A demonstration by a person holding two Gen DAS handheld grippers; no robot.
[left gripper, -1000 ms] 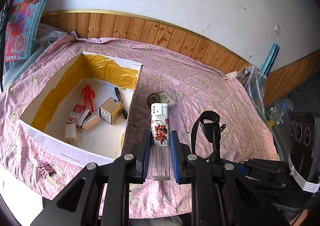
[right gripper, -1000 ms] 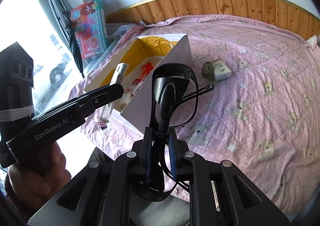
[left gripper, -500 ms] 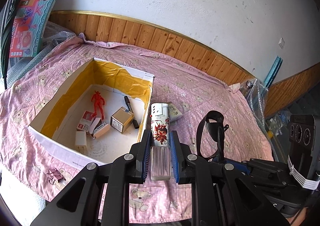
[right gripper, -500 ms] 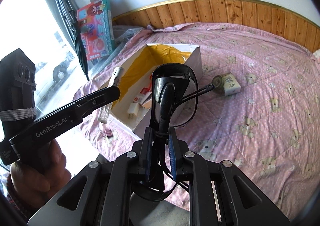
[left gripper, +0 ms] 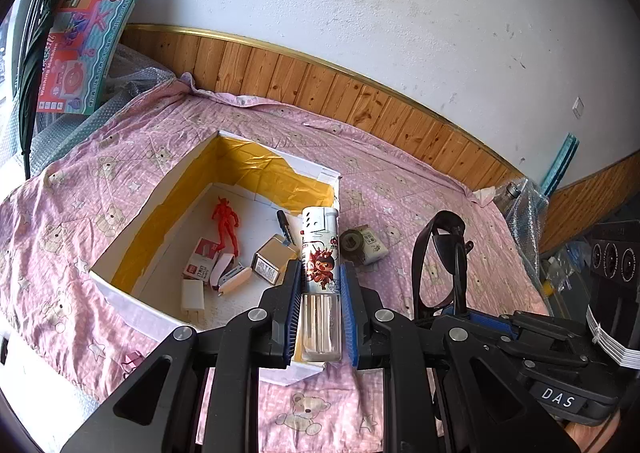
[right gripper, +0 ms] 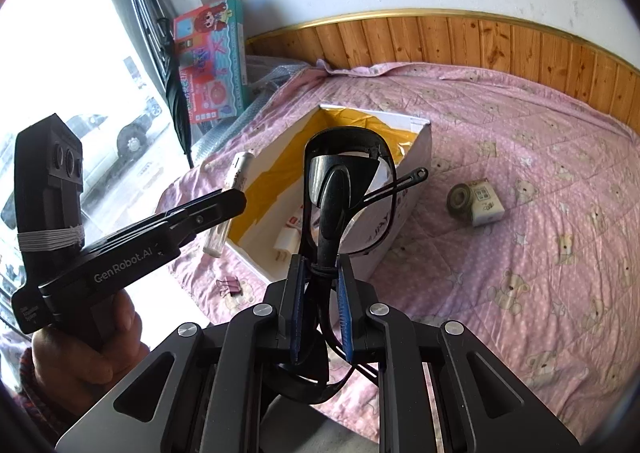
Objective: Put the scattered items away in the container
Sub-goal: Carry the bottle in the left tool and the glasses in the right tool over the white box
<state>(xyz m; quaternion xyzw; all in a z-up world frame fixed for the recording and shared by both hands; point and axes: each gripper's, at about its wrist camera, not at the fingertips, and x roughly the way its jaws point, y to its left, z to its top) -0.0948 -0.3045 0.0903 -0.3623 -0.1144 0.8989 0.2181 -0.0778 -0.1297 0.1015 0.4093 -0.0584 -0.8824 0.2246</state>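
Note:
My left gripper (left gripper: 320, 285) is shut on a large lighter (left gripper: 320, 253) with a red cartoon print, held above the near right corner of the white box (left gripper: 132, 221) lined with yellow tape. In the box lie a red figure (left gripper: 226, 221), a marker, small cartons and a stapler. My right gripper (right gripper: 320, 285) is shut on black sunglasses (right gripper: 340, 193), raised over the bed to the right of the box (right gripper: 416, 141). On the pink bedspread beside the box lie a tape roll (right gripper: 460, 201) and a small white carton (right gripper: 486, 207).
A pink binder clip (right gripper: 230, 287) lies on the bedspread by the box's near corner. A toy package (left gripper: 86, 41) leans on the wall at the left above bubble wrap. Wooden panelling runs behind the bed. A hand (right gripper: 92, 337) grips the left tool.
Both grippers have risen and drawn back, so the box looks smaller. The lighter has shifted left, from over the bedspread to over the box's corner. The sunglasses stay gripped.

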